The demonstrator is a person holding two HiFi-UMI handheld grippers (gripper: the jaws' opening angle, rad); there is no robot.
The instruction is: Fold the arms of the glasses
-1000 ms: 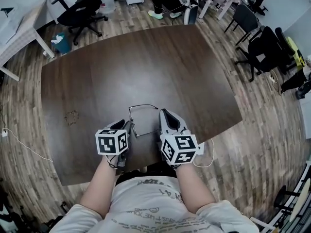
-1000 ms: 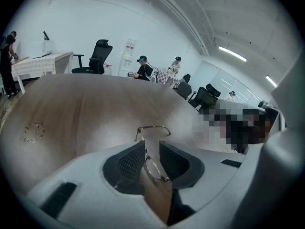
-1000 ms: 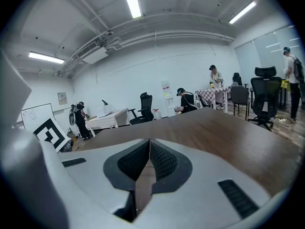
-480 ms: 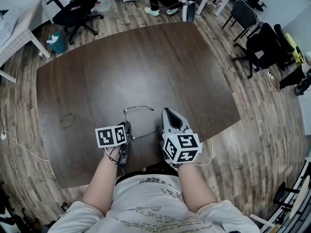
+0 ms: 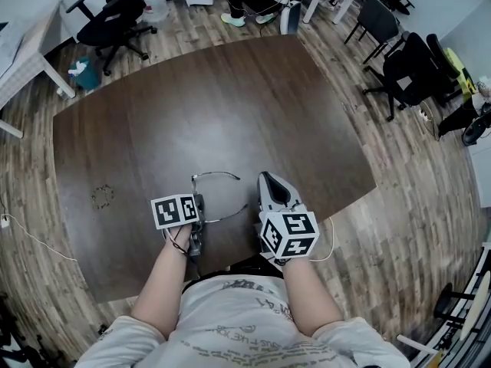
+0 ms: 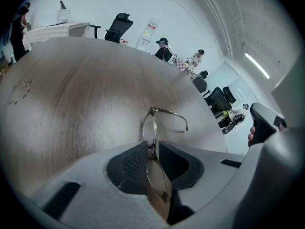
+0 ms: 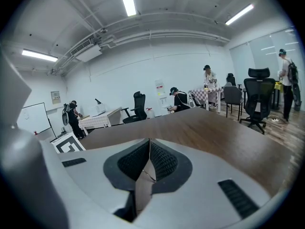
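The light, easily bent wire-framed clear glasses are clamped by their front in the left tongs over the dark wooden surface's near edge, one thin arm apparently pinched in the closed right tongs, and are judged best gripped gently near the hinges.

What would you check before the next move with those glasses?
1. Left gripper holds the glasses: ok, its jaws are clamped on the frame.
2. Right gripper on the near arm: jaws together with a thin wire between them; firm hold, cannot tell.
3. Far arm folded: not ok, it stands out from the frame.
4. Grippers apart from each other: ok, a gap shows in the head view.
5. Glasses resting on the table: cannot tell.
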